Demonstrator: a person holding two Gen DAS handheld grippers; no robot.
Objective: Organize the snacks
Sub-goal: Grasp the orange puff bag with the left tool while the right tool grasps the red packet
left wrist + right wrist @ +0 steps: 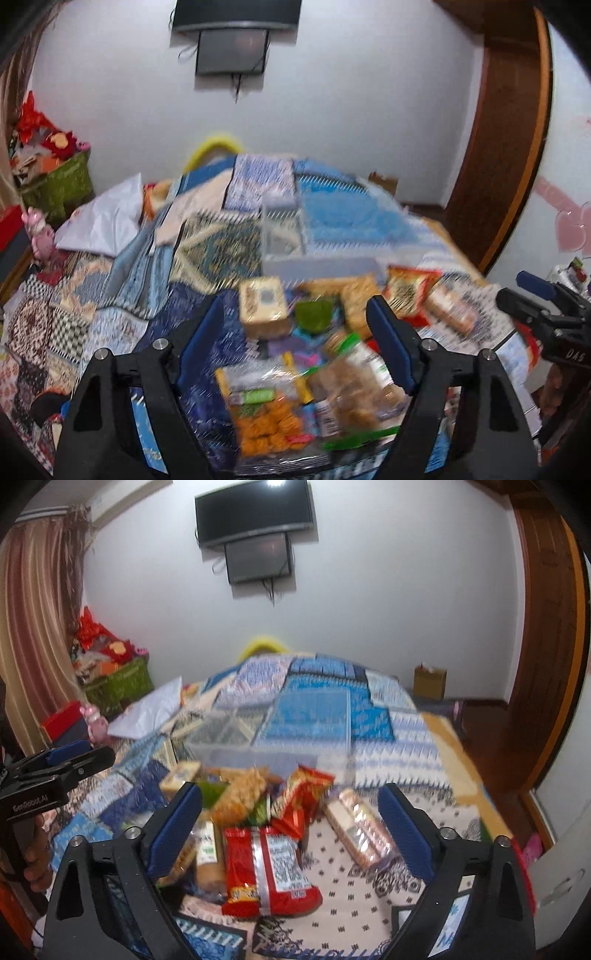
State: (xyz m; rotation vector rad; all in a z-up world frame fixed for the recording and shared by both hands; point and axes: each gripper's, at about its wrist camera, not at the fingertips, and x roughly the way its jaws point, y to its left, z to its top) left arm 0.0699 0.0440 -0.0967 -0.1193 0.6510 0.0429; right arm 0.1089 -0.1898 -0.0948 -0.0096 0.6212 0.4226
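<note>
A pile of snack packets lies on a patchwork quilt. My left gripper (295, 328) is open above a clear bag of orange crackers (267, 424) and a bag of brown biscuits (354, 387); a tan box (263, 302) lies beyond. My right gripper (290, 812) is open above a red packet (269, 871), with an orange-red packet (303, 794) beyond and a pink wrapped roll of biscuits (360, 830) to the right. A clear plastic bin (269, 738) stands behind the pile; it also shows in the left wrist view (291, 236). Both views are blurred.
A white pillow (147, 712) lies at the left of the bed. A green crate (122, 683) of items stands by the curtain. A screen (255, 513) hangs on the far wall. A wooden door frame (546, 664) and floor are at right.
</note>
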